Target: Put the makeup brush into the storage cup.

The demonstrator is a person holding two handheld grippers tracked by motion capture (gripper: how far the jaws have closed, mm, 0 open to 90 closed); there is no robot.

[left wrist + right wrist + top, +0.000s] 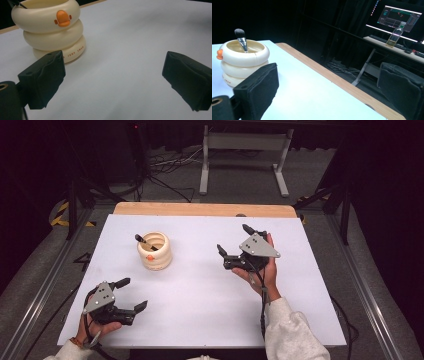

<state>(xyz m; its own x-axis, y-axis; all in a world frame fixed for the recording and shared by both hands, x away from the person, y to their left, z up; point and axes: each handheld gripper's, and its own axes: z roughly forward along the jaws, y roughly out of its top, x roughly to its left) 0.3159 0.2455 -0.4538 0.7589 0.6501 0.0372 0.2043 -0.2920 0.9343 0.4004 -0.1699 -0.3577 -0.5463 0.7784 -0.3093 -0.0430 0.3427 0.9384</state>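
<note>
My tongs' jaws are black; the ringed holder [154, 251] is cream with an orange duck bill [62, 18]; brush [241, 38] has dark bristles, silver ferrule; table cover [200, 290] white.

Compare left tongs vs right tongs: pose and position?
The left tongs sit low near the table's front-left edge; the right tongs are further in, right of the cream holder. Left faces the holder's duck-bill side, right its flank, where the brush shows. Both are open, holding nothing.
</note>
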